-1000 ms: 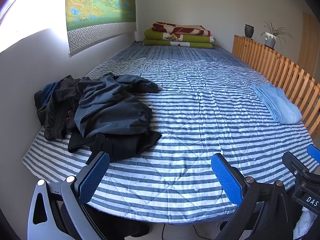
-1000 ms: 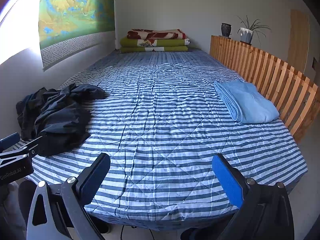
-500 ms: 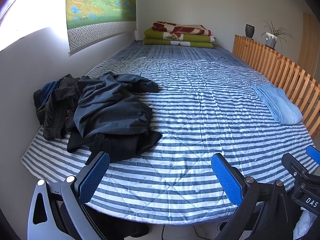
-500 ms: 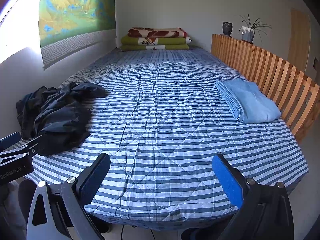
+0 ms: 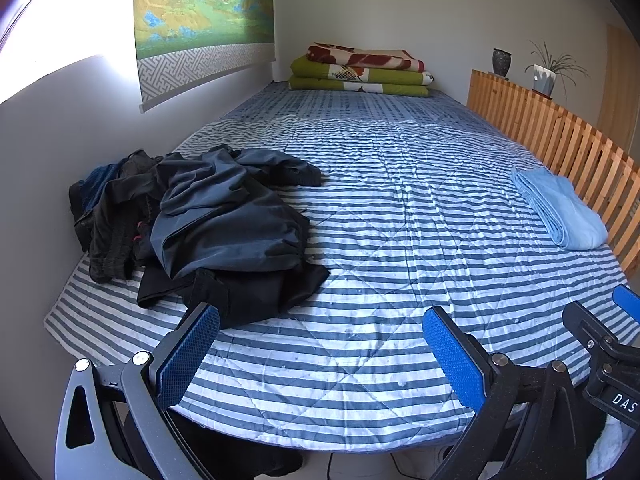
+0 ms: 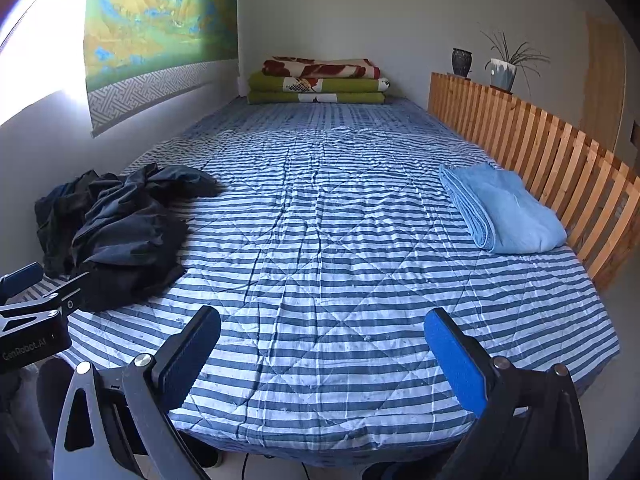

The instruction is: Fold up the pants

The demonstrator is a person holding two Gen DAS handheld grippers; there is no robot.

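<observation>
Dark, crumpled fabric makes up the heap of black and charcoal-grey pants point(image 5: 208, 224) lying unfolded on the near left part of the bed, close against the pale wall point(image 5: 52, 140), with one cuffed leg stretched toward the middle of the mattress. Under it spreads the blue-and-white striped quilted bedcover point(image 5: 380, 240), wrinkled and bare across its centre. On the right side, just beside the slatted wooden bed rail point(image 5: 560, 140), sits a neatly folded light-blue cloth point(image 5: 560, 208), well apart from the pants. At the far end of the bed a stack of folded green and red-patterned blankets point(image 5: 360, 74) rests against the back wall, and a long landscape scroll painting in green, yellow and blue point(image 5: 200, 12) hangs on the left wall. Atop the rail's far end stand a dark ceramic vase point(image 5: 501, 62) and a spindly potted plant in a pale pot point(image 5: 545, 74). The left gripper point(image 5: 320, 354) hovers at the near edge of the bed with its blue-padded fingers point(image 5: 188, 356) spread wide and nothing between them; the pants lie just beyond its left finger. The right gripper point(image 6: 322, 354) hangs alongside, likewise wide apart and empty, facing the bare middle of the cover, with the pants point(image 6: 120, 232) off to its left and the blue cloth point(image 6: 504, 208) to its right.
</observation>
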